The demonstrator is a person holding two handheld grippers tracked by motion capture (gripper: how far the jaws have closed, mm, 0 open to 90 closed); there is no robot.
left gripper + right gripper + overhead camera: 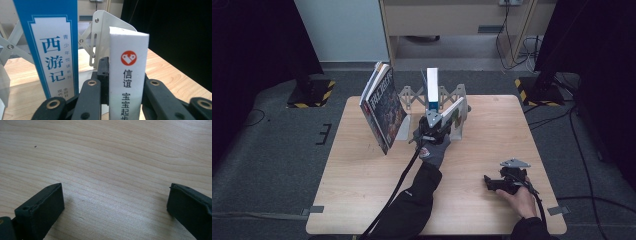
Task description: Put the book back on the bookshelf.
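- White-spined book (pixel 127 82) stands between the two black jaws of the left tool (pixel 125 100) in the left gripper view; the jaws sit against both sides of its spine, clamped on it.
- Its spine bears a red round logo near the top and dark characters running down below.
- From the high view, this white book (pixel 455 112) leans to the right at the far middle of the table (pixel 362 200), in the right part of a folding metal book rack (pixel 412 95), and the left tool (pixel 432 131) meets it from the near side.
- Just left of it stands a blue-spined book (pixel 53 50), upright, with a pale label and blue characters; it stays apart from the tool's jaws.
- Behind the white book a pale metal end plate (pixel 102 32) of the rack rises, with rivets and a slot.
- Farther left on the table, a large book with a dark illustrated cover (pixel 382 107) leans steeply, top tilted to the far left.
- Near the table's right edge, the right tool (pixel 504 181) rests low on the wood in a bare hand (pixel 522 200), well apart from the books.
- Its jaws stand wide apart with bare wood grain between them in the right gripper view.
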